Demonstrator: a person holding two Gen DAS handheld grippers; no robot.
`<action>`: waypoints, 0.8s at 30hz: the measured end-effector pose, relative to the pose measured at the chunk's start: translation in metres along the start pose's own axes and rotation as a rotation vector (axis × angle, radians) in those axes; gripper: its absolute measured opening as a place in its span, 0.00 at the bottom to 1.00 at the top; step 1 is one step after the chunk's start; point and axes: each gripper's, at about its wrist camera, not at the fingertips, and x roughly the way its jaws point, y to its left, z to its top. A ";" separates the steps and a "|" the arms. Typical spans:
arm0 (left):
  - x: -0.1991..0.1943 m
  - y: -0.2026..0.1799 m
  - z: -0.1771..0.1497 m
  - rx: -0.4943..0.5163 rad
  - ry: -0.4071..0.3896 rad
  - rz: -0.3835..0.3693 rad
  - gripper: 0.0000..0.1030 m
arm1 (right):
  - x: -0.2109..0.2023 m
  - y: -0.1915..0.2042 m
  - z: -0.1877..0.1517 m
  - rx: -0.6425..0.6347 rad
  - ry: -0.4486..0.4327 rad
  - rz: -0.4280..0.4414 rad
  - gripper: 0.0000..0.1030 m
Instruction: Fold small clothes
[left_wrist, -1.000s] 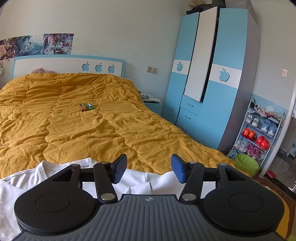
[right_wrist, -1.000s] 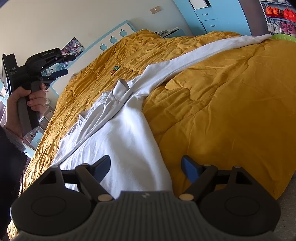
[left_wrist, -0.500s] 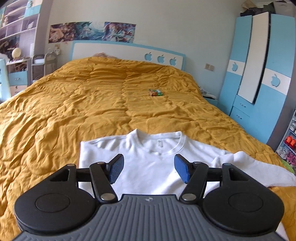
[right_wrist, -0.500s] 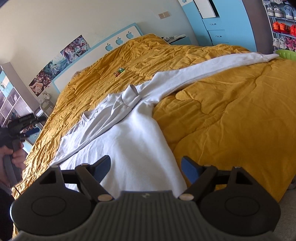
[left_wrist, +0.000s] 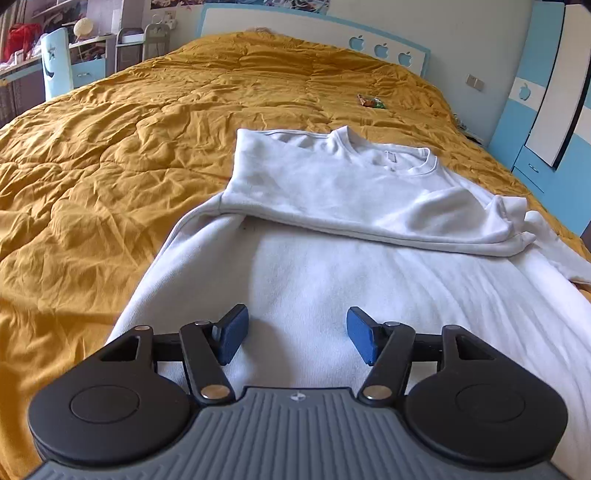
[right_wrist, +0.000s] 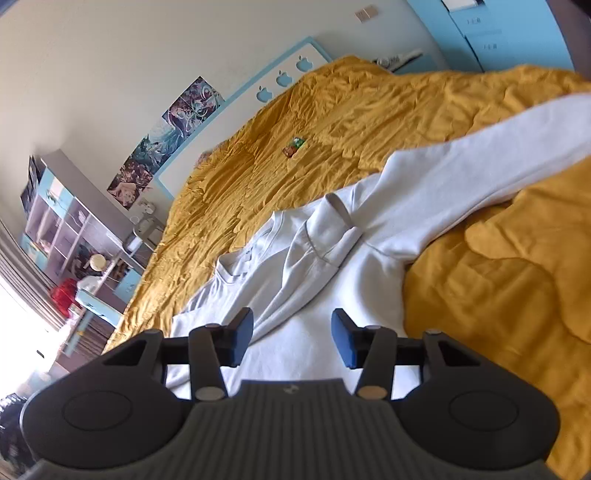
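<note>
Sweatshirt (left_wrist: 332, 192), soft and limp, is lying flat; I am targeting its extended sleeve (right_wrist: 480, 147), both the left gripper (left_wrist: 293, 338) and the right gripper (right_wrist: 292, 338) hovering spread and empty.

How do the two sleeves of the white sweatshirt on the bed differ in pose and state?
The left sleeve is folded across the chest of the white sweatshirt; the right sleeve lies stretched out sideways on the mustard quilt. The left sleeve rests on the sweatshirt's body, its cuff bunched; the right sleeve's cuff runs out of view. Both are white, and neither is gripped.
</note>
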 end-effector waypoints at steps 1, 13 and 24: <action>0.002 0.003 -0.001 -0.018 0.000 -0.005 0.70 | 0.016 -0.005 0.007 0.028 0.024 -0.006 0.49; 0.010 0.008 -0.017 -0.045 -0.037 -0.040 0.80 | 0.147 -0.043 0.035 0.331 -0.040 -0.070 0.38; 0.013 0.006 -0.022 -0.025 -0.049 -0.042 0.84 | 0.110 -0.049 0.031 0.314 -0.167 -0.079 0.01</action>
